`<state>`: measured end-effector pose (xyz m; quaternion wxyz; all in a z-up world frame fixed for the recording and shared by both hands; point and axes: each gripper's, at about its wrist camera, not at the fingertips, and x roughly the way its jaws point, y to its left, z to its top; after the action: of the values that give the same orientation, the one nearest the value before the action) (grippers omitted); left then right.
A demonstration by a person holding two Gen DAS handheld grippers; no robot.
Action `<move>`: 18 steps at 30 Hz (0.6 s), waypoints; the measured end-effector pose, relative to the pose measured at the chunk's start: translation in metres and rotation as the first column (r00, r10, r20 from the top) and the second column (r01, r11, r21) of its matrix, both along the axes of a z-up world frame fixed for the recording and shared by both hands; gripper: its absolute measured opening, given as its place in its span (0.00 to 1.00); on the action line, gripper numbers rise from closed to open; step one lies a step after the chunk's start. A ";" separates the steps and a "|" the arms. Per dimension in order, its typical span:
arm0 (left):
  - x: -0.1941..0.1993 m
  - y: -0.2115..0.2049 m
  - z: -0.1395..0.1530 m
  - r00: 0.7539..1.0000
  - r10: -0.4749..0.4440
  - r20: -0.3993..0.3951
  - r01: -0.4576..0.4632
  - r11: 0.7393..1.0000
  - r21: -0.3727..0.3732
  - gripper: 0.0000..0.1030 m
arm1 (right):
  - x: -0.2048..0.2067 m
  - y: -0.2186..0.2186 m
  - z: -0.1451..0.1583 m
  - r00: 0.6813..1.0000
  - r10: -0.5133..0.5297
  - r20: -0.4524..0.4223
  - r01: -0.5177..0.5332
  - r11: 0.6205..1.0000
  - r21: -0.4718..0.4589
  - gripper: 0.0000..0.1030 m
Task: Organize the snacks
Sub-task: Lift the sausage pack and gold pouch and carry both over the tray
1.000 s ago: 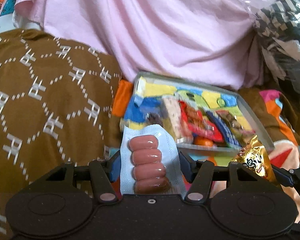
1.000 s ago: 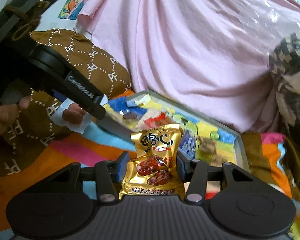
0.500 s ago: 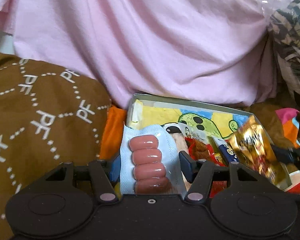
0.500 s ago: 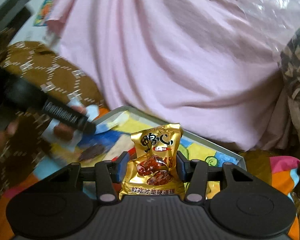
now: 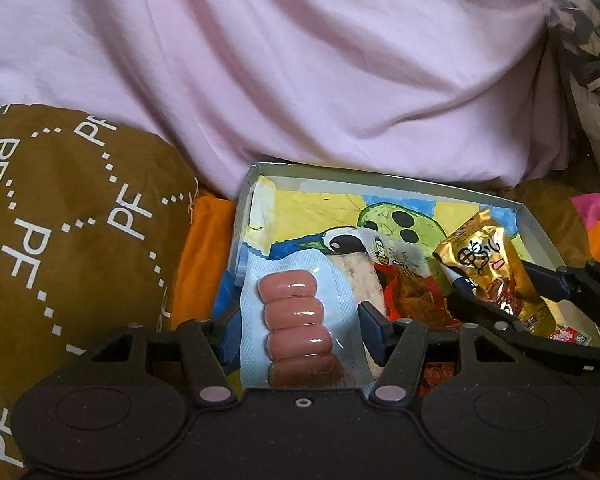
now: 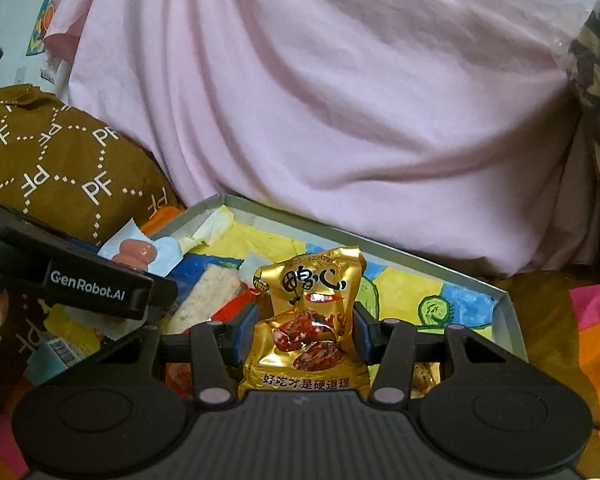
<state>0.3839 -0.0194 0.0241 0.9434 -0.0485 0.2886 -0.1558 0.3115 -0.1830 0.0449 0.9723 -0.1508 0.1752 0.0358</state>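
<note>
Both packs now over tray [image 5: 536, 224] | pink sheet [image 5: 300, 72] behind

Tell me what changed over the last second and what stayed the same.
Both grippers moved forward toward the tray, which now looms larger in both views. The left gripper brought the sausage pack over the tray's near left part; the right gripper carried the gold snack packet in over the tray from the right. Nothing was released: both stay clamped on their packs. The snacks in the tray, brown cushion and pink sheet lie unchanged.
</note>
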 end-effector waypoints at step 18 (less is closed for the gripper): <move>0.010 -0.002 -0.004 0.999 0.013 -0.029 -0.014 1.000 -0.006 0.58 | 0.013 -0.004 -0.010 0.998 -0.005 -0.063 0.010 0.998 0.069 0.52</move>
<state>0.3934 -0.0210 0.0203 0.9400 -0.0557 0.3016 -0.1496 0.3248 -0.1872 0.0346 0.9710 -0.1150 0.2051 0.0430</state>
